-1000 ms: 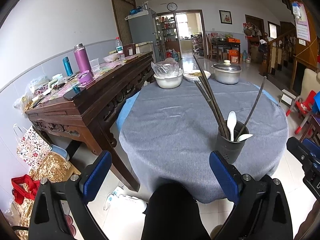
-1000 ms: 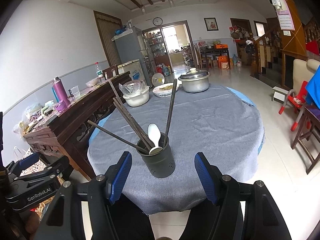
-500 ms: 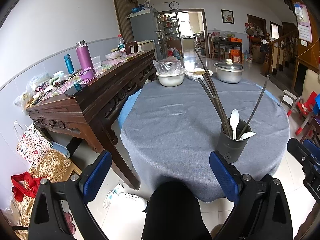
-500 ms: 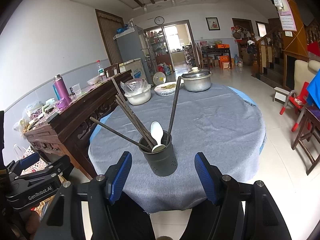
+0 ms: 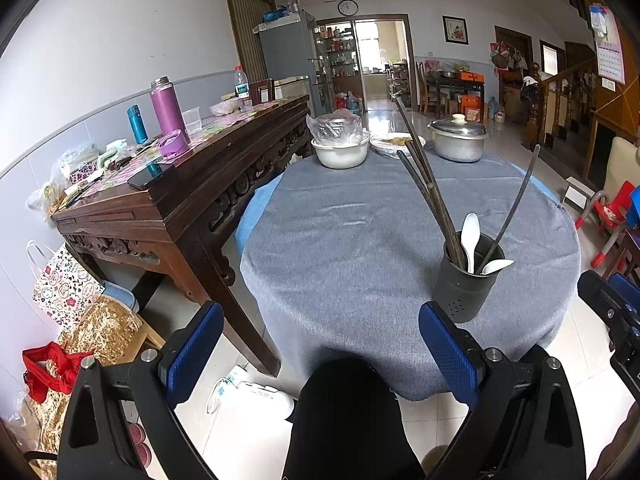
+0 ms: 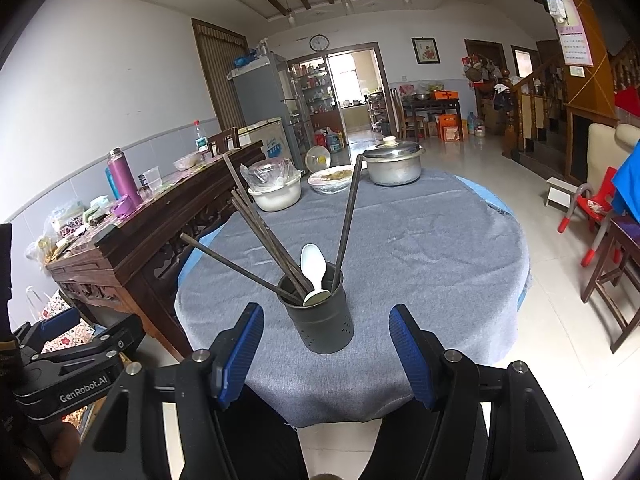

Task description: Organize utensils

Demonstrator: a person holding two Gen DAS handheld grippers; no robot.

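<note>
Both views slightly farther back from utensil holder [image 6: 323, 316], left tongs [image 5: 320, 354] and right tongs [image 6: 326, 350] spread, empty

One dark utensil holder [image 6: 323, 320] on the round table [image 6: 420, 264], holding two white spoons [image 5: 469, 236] and several dark chopsticks [image 6: 256, 220], exact number unclear. One lidded metal pot [image 6: 394, 164], one white basin [image 6: 276, 196], one plate [image 6: 331, 179]. One purple flask [image 5: 167, 110], one blue bottle [image 5: 137, 125].

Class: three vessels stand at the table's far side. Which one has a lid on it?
The metal pot, farthest right of the three, wears a knobbed lid. The white basin holds a plastic bag; the plate between them is uncovered.
</note>
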